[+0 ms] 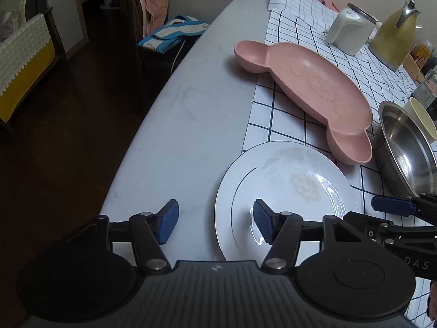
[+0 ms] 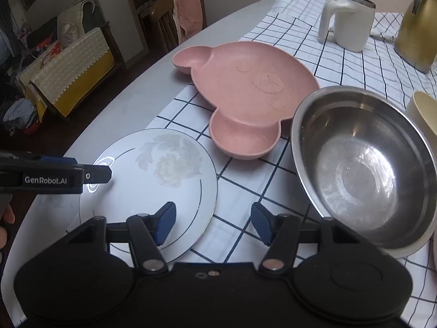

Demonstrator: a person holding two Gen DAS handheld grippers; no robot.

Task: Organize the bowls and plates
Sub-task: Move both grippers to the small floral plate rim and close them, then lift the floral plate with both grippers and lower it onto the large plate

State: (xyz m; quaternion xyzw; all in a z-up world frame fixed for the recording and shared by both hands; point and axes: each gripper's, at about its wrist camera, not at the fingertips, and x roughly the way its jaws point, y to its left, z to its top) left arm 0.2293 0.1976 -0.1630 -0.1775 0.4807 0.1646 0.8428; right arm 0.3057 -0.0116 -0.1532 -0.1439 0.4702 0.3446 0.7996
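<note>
A white plate with a faint flower print (image 1: 286, 188) (image 2: 164, 180) lies at the table's near left, half on the checked cloth. A pink bear-shaped divided plate (image 1: 308, 90) (image 2: 245, 90) lies behind it. A steel bowl (image 1: 404, 147) (image 2: 363, 169) stands to the right, with a cream bowl (image 1: 422, 119) (image 2: 423, 114) behind it. My left gripper (image 1: 215, 224) is open and empty, straddling the white plate's left rim. My right gripper (image 2: 211, 222) is open and empty, over the white plate's right rim, left of the steel bowl.
A white mug (image 1: 351, 28) (image 2: 347, 24) and a gold kettle (image 1: 396, 38) (image 2: 418, 32) stand at the back on the checked cloth (image 2: 245, 180). The table's curved left edge (image 1: 153, 125) drops to a dark floor. A chair with pink cloth (image 2: 183, 16) stands behind.
</note>
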